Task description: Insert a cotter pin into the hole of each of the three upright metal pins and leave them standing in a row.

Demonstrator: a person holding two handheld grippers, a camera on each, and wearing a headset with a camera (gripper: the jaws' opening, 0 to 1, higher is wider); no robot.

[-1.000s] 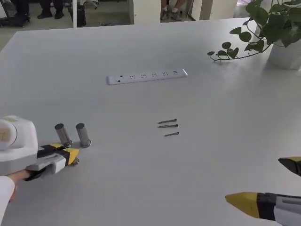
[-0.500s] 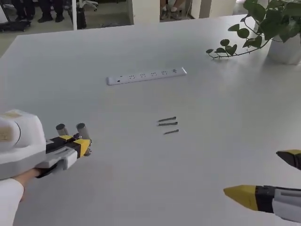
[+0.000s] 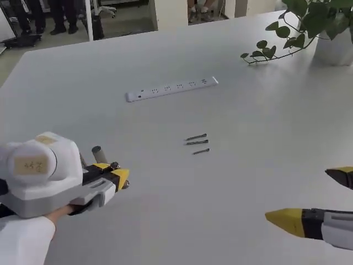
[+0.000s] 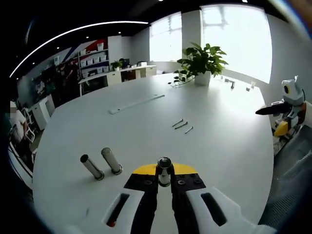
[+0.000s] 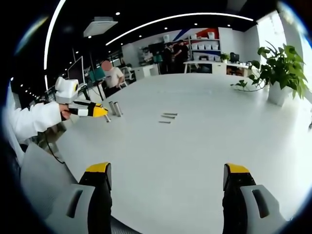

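Observation:
My left gripper [image 3: 119, 178] is shut on one short metal pin [image 4: 164, 170], held just above the white table [image 3: 237, 182]; the pin's round head pokes out between the jaws. Two more metal pins [image 4: 102, 163] stand upright side by side on the table, behind and left of it; one upright pin [image 3: 99, 155] peeks out past the gripper body. Three cotter pins [image 3: 197, 143] lie in a small stack mid-table, also seen as cotter pins [image 4: 183, 125] and cotter pins [image 5: 167, 117]. My right gripper [image 3: 302, 196] hovers open at the near right, its fingers [image 5: 100, 171] wide apart and holding nothing.
A white power strip [image 3: 172, 88] lies across the table beyond the cotter pins. A potted plant [image 3: 314, 22] with trailing leaves stands at the far right corner. People and office furniture are past the table's far edge.
My left gripper, shut on the pin, has moved right, away from the two standing pins and toward the cotter pins. The right gripper has stayed put.

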